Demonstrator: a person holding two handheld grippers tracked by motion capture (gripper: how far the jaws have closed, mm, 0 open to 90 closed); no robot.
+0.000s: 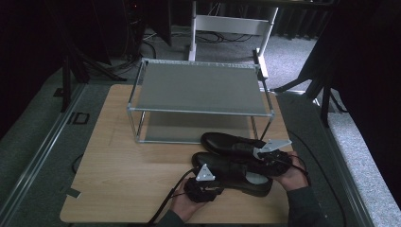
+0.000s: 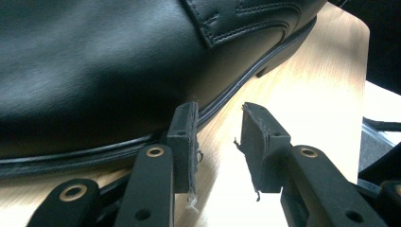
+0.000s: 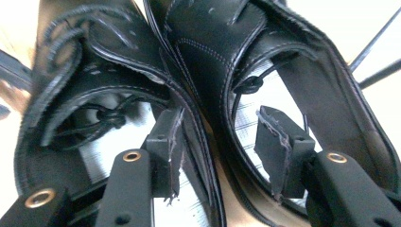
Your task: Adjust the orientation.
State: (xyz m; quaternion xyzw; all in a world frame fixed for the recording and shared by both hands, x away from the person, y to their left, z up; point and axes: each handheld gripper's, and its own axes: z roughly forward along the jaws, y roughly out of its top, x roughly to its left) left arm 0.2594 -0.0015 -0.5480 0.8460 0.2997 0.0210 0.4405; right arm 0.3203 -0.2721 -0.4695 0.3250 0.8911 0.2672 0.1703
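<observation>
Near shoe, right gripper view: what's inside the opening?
Inside the near shoe a pale insole shows, with one pad of the right gripper dipped in; the other sits in the far shoe. The toe end is hidden under the upper.

Wooden table (image 1: 123, 165), metal shoe rack (image 1: 198, 90), apparently two black shoes (image 1: 236, 163)

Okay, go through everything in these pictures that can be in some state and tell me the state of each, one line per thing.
Near shoe: upright on its sole on the table, laces tied.
Far shoe: upright beside it, sides together at the heel.
Rack: both shelves bare.
Left hand-held gripper: open, one pad against the near shoe's sole edge, nothing held.
Right hand-held gripper: open, one jaw inside each shoe's opening, the adjoining walls between them.
</observation>
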